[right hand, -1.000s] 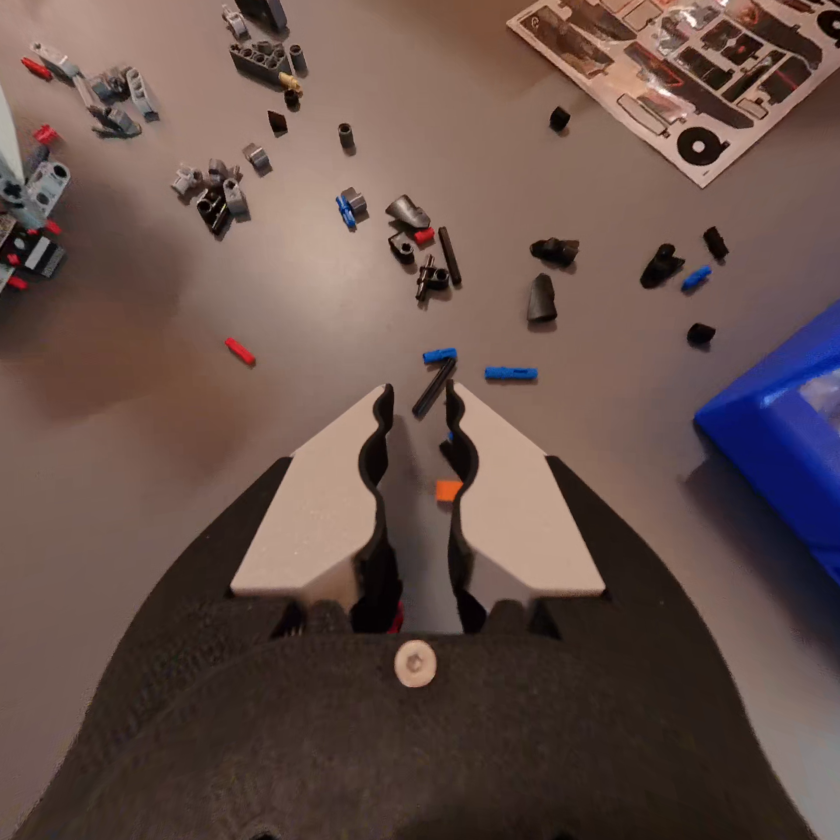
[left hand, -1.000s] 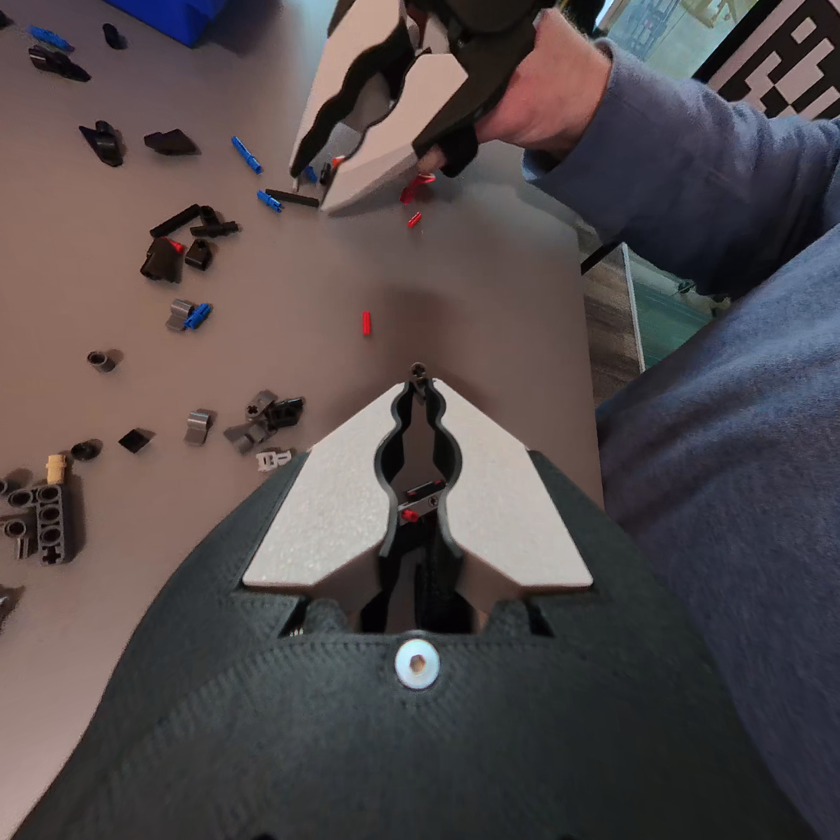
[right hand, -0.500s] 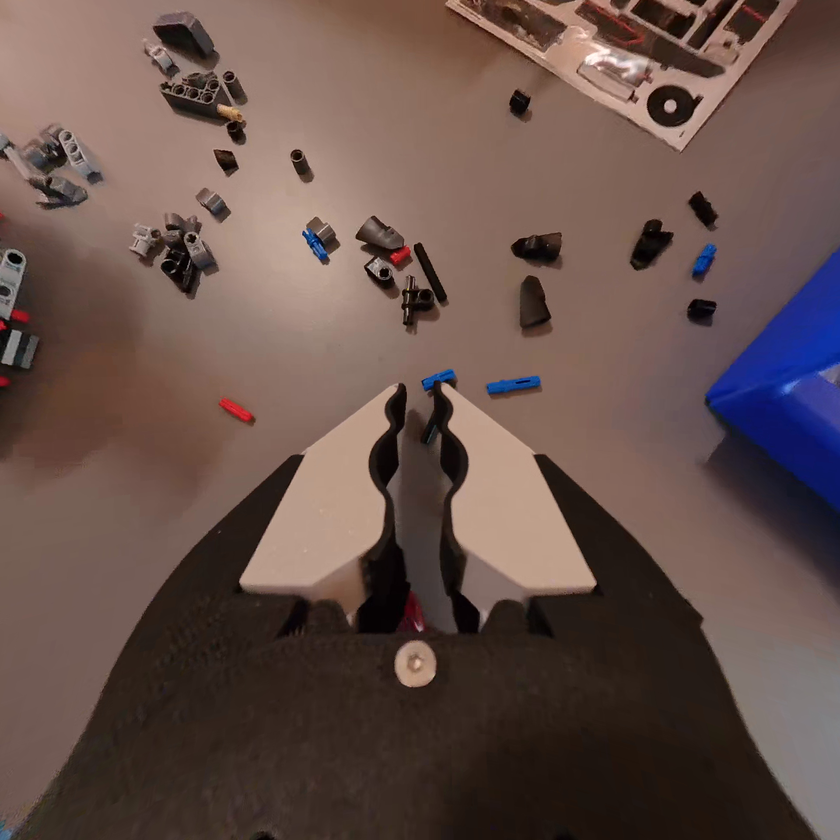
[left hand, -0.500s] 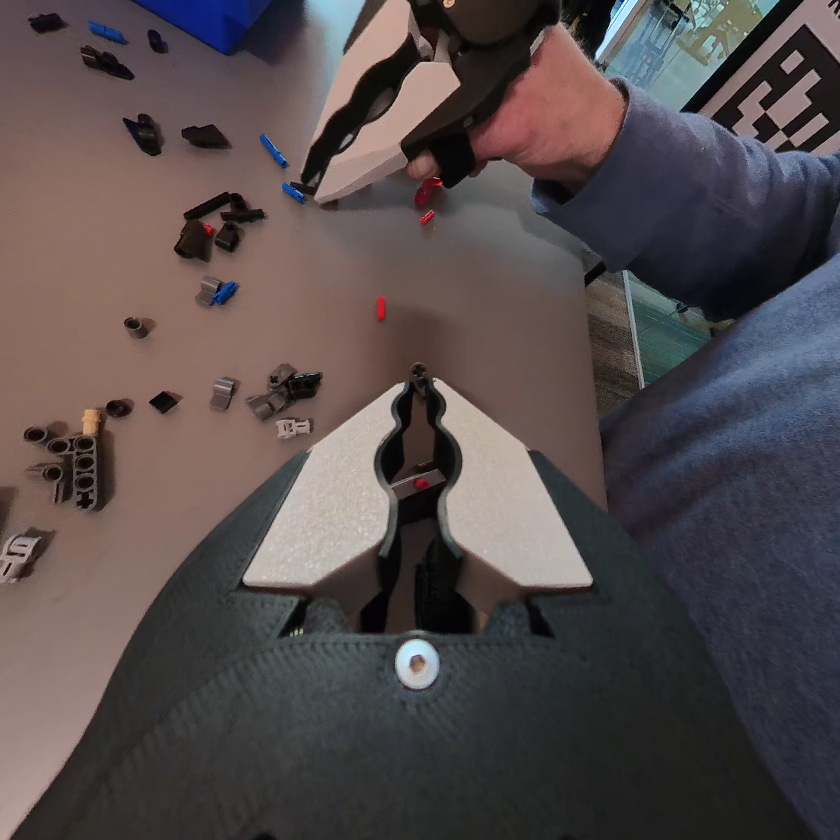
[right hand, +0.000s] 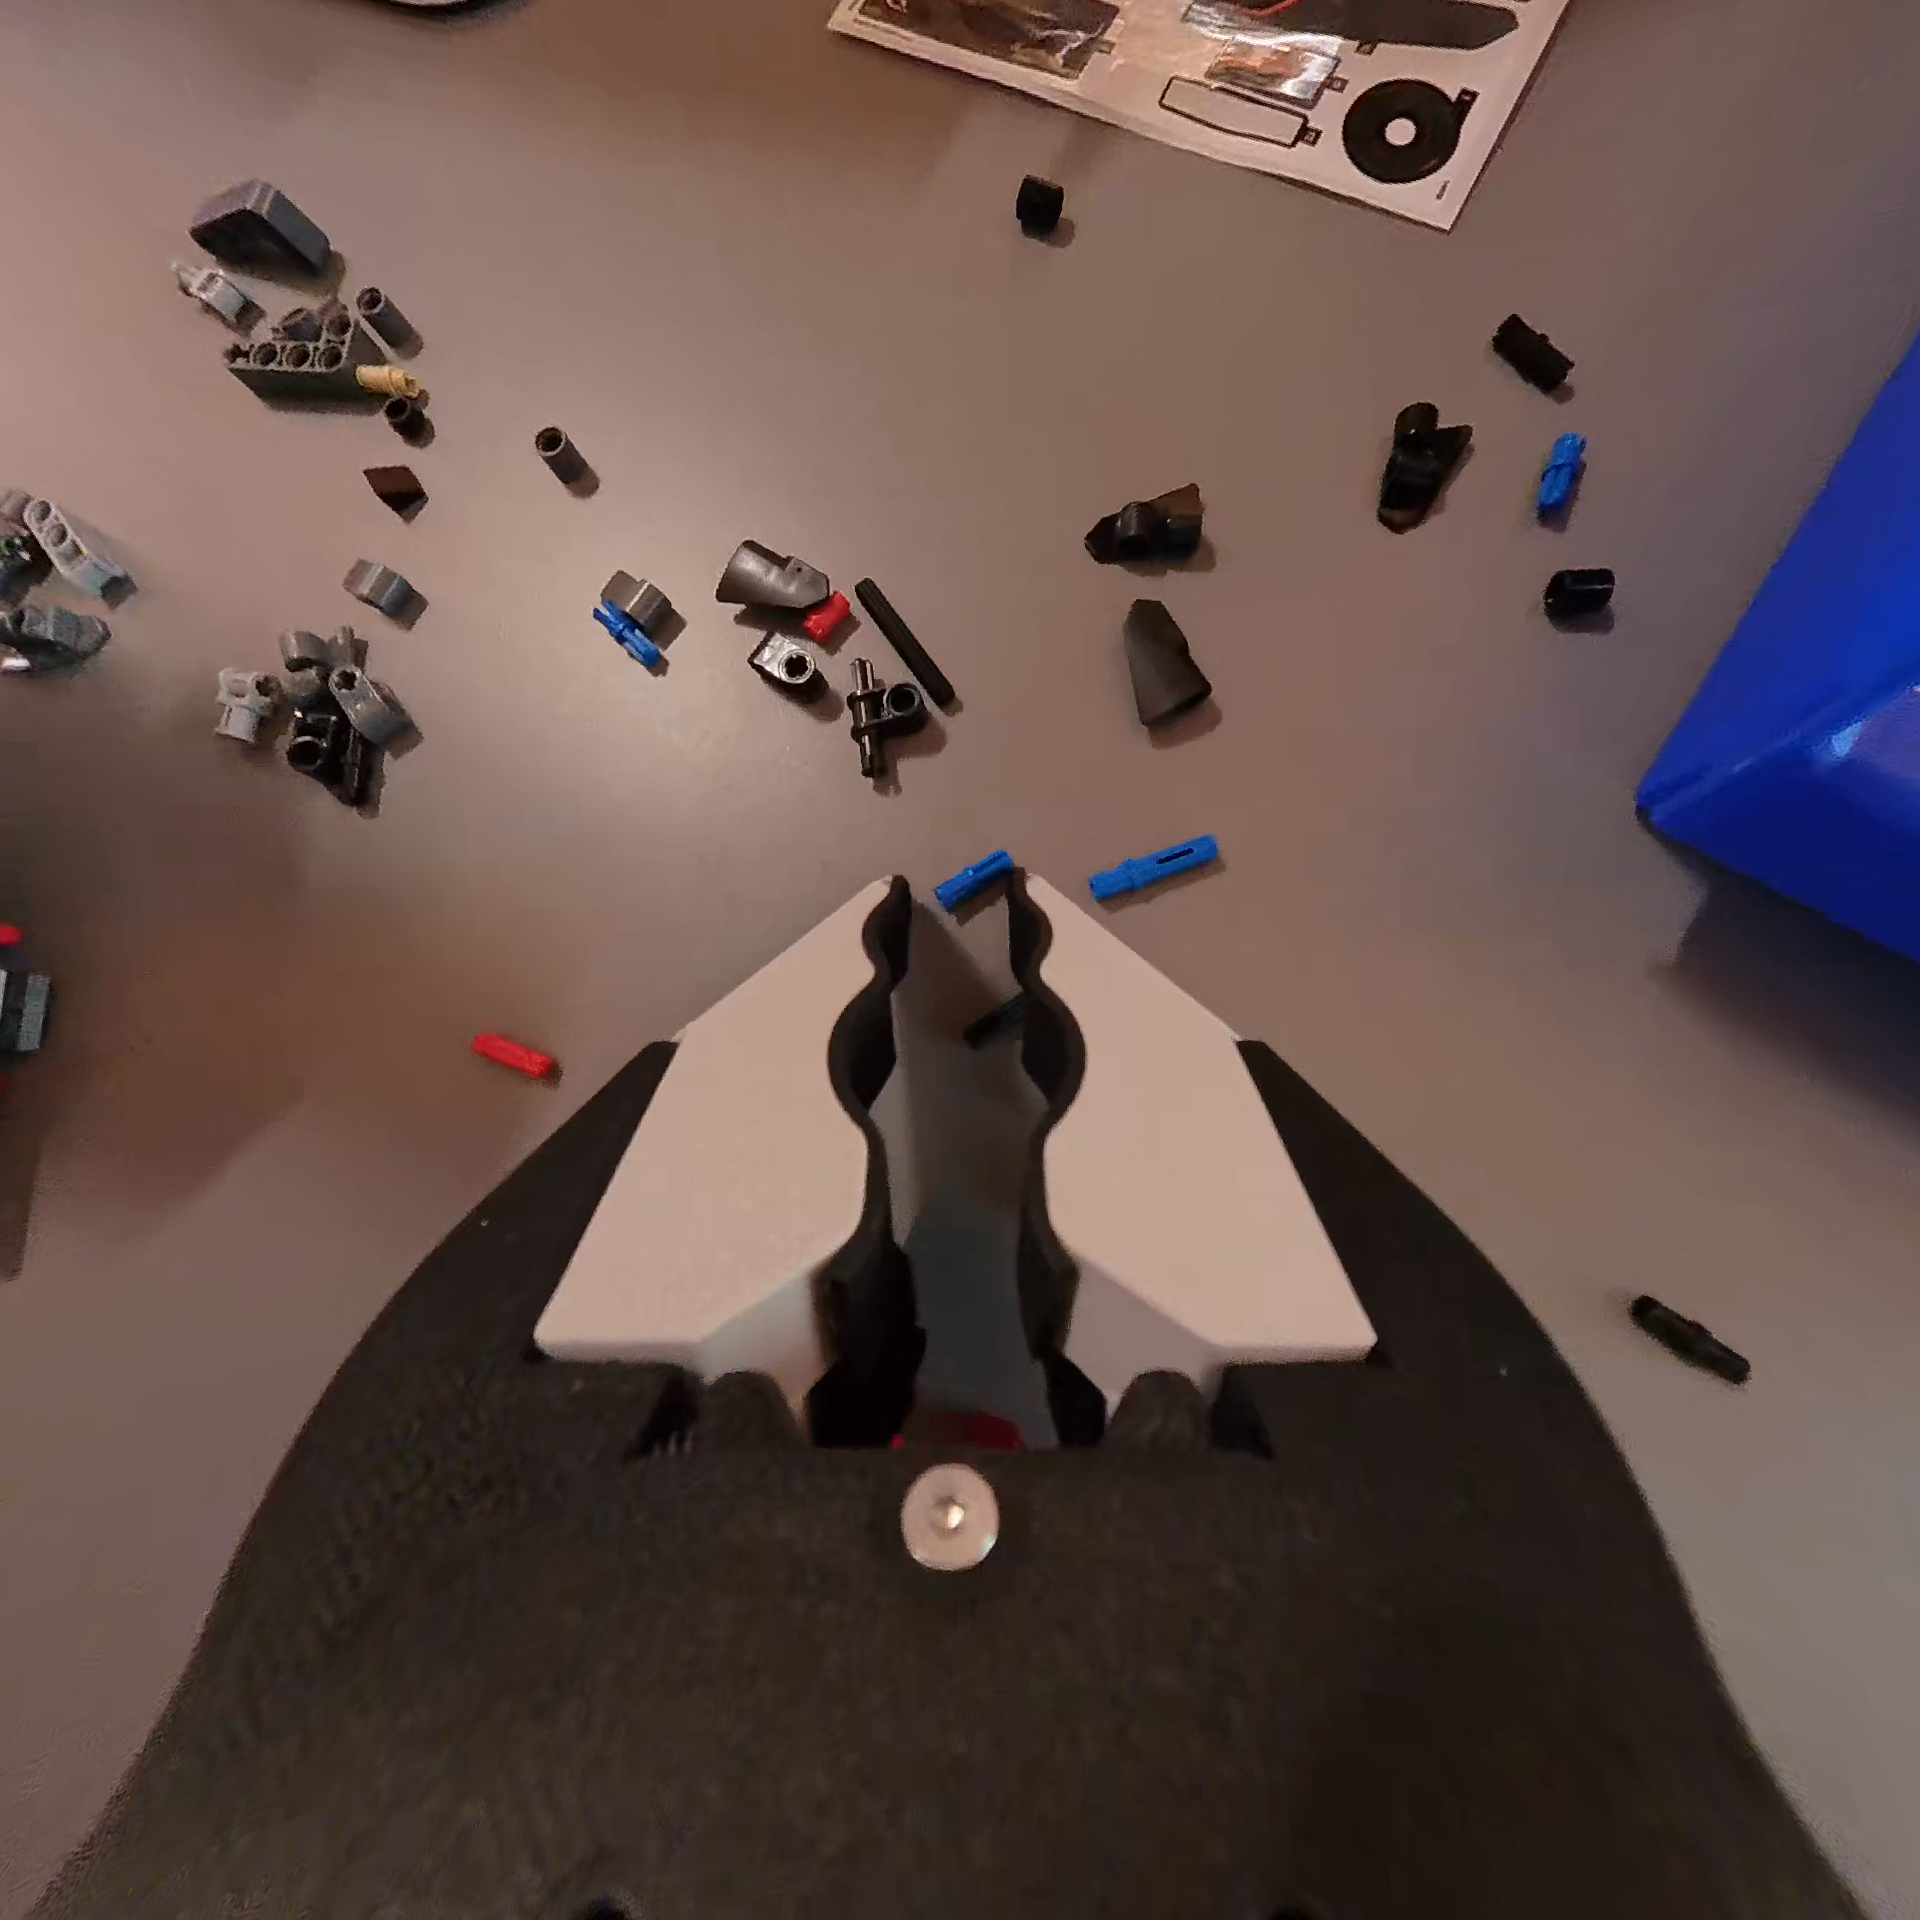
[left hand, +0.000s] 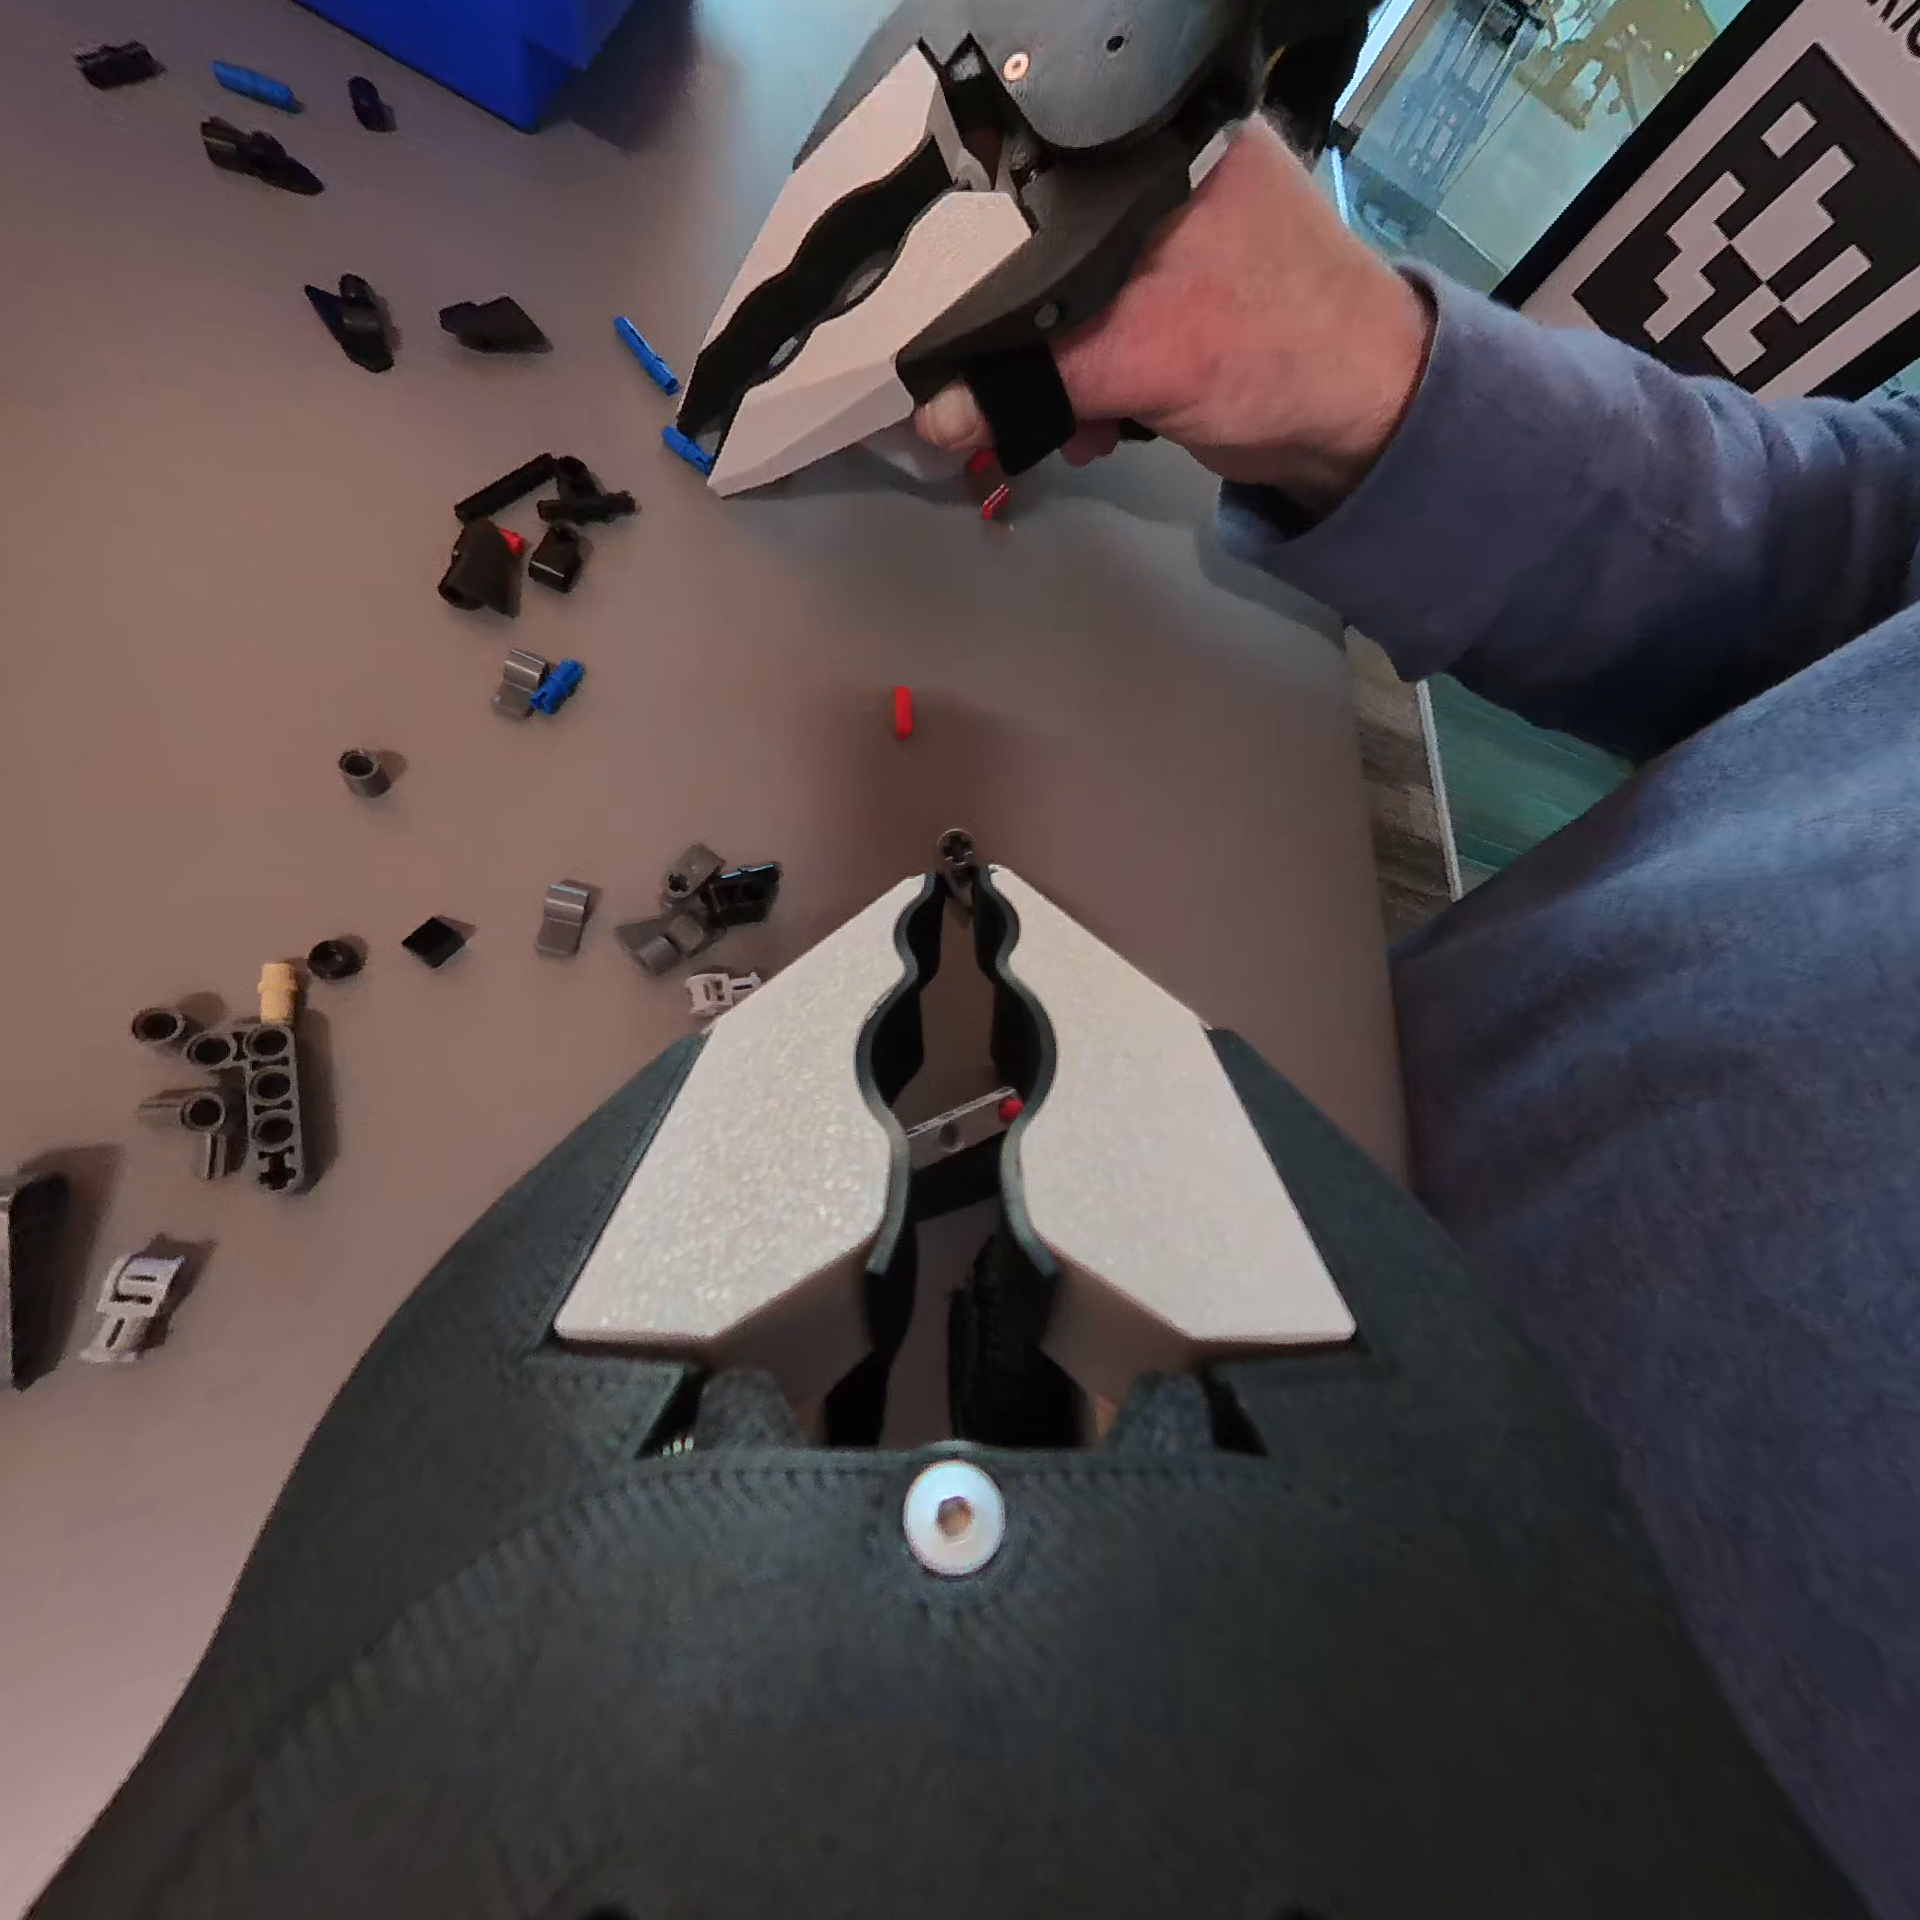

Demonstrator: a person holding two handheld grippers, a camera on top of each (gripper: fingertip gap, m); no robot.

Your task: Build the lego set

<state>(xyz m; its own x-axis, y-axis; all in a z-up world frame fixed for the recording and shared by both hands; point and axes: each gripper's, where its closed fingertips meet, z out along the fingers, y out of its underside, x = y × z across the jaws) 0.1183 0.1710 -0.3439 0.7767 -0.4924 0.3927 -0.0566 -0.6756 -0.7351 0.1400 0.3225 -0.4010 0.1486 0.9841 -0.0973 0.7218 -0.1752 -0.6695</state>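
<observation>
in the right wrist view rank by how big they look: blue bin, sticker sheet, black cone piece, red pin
1. blue bin, cut off by the frame edge
2. sticker sheet, also cut off, so its order against the bin is unsure
3. black cone piece
4. red pin, clearly the smallest

Left tongs [left hand: 958, 883] pinched tight at the tips, level and low. Right tongs [right hand: 954, 891] parted a little, tips angled down to the bench, a bare hand [left hand: 1226, 343] gripping the handle.
</observation>
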